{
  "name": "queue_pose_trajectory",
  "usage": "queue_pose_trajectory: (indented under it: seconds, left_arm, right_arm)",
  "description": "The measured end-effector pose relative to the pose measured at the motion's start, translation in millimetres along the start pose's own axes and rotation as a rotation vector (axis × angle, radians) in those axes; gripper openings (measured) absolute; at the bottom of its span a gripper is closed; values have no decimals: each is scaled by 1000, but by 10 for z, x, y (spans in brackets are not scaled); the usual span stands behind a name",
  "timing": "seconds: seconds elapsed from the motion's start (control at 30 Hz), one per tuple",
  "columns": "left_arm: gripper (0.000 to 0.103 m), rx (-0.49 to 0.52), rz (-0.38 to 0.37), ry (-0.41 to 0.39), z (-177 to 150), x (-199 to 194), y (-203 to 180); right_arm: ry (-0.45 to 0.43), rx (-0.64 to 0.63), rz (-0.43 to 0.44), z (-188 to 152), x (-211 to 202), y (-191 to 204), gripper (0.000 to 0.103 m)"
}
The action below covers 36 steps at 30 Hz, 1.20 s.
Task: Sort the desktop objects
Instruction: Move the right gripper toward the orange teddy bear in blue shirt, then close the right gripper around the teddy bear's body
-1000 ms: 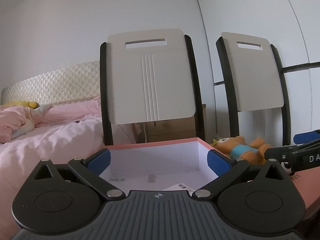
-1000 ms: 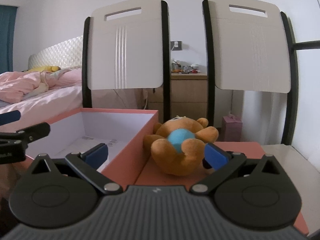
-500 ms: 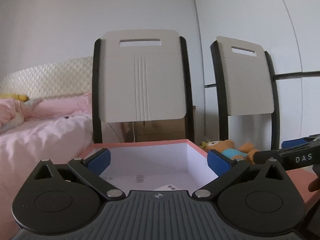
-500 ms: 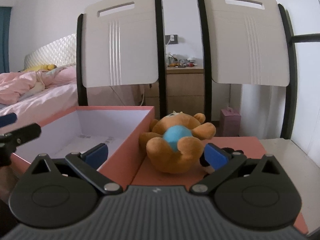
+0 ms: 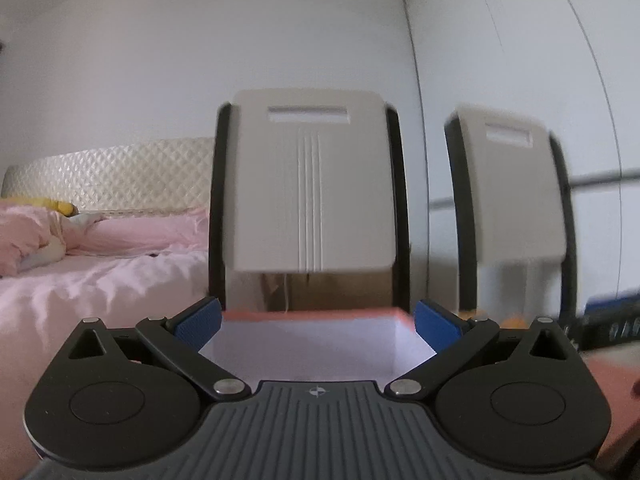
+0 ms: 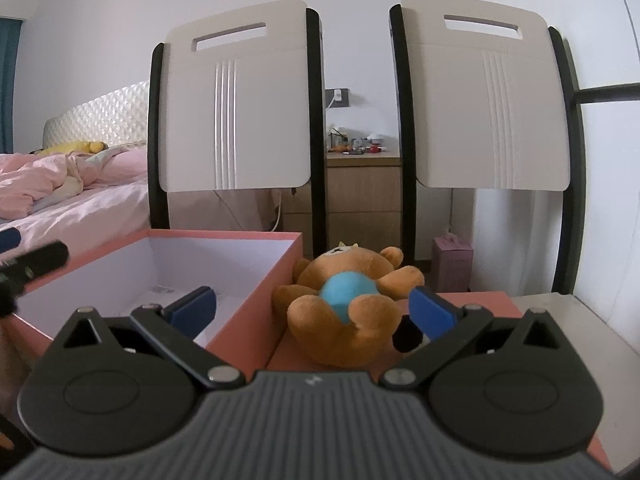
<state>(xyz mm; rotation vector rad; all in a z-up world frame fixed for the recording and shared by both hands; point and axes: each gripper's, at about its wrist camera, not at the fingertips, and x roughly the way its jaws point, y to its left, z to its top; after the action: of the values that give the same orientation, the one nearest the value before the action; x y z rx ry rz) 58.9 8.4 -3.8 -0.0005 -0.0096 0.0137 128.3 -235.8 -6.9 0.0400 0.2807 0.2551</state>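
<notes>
An orange plush bear (image 6: 348,300) with a blue belly lies on its back on a salmon lid (image 6: 472,304), right beside the open salmon box (image 6: 256,312) with a white inside. My right gripper (image 6: 312,304) stands open just short of the bear, its right pad beside the bear's foot and its left pad over the box. My left gripper (image 5: 318,322) is open and low in front of the same box (image 5: 320,314), whose far white wall shows between the pads. In the right wrist view the left gripper's finger (image 6: 36,264) pokes in at the left edge.
Two white chair backs (image 6: 236,108) (image 6: 488,108) stand behind the table. A bed with pink bedding (image 5: 100,276) lies to the left. A wooden nightstand (image 6: 360,196) with small items and a pink carton (image 6: 452,264) sit behind. A small black object (image 6: 406,338) lies by the bear.
The left gripper has dropped lower and tilted up, so less of the box floor shows. The right gripper has moved slightly closer to the bear. Both stayed open.
</notes>
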Motion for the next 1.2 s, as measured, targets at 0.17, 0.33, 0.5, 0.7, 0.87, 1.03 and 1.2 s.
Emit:
queue_pose_trajectory:
  seconds: [0.17,0.33,0.5,0.7,0.87,1.03,1.2]
  left_arm:
    - [103,-27,-4,-15,28,-7,1]
    - [103,70,18,80,55,74,-86]
    - [103,103,11,154,45,132,-102]
    - [103,65,-42,218,60,173,-73]
    - [103,77,-46,246,43,208,-96]
    - [103,83,-70,270,25,206,-128]
    - [103,91,-65,264,7,202,-122]
  right_arm:
    - [-8,-3,-4,9,-2,-22,103]
    - [-6,16,13,15,-15,-81,103]
    - [-4,27,18,23,3,-161,103]
    - [-30,2,-39,47,49,-282,103]
    - [-22,-7,-46,60,185,-370,103]
    - [-10,43,-22,71,387,-450,103]
    - [13,72,-8,72,632,-439,103]
